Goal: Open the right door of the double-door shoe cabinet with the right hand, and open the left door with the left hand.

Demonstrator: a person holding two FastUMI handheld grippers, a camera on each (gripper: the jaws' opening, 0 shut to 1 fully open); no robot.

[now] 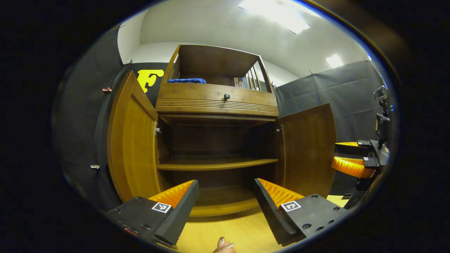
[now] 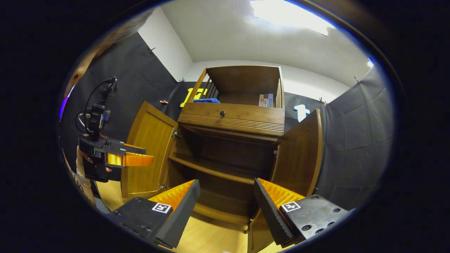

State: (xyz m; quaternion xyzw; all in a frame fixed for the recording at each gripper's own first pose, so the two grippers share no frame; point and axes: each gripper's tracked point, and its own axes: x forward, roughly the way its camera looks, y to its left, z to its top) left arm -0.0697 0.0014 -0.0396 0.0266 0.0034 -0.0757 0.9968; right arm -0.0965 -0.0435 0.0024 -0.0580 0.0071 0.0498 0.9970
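The wooden shoe cabinet (image 1: 218,105) stands upright at twelve o'clock. Its smooth grained left door (image 1: 132,144) and right door (image 1: 309,147) are both swung wide, showing a dark interior with one flat shelf (image 1: 216,163). The open top compartment holds a blue cloth (image 1: 186,80) and books (image 1: 242,82). The left gripper (image 1: 226,200) and right gripper (image 2: 226,200) both have ridged fingers spread, holding nothing.

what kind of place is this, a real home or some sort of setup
Probably a staged recording booth, not a home: black cloth hangs as walls around a lone wooden shoe cabinet with both doors open, under ceiling light panels, and a hand-held gripper is held beside it.
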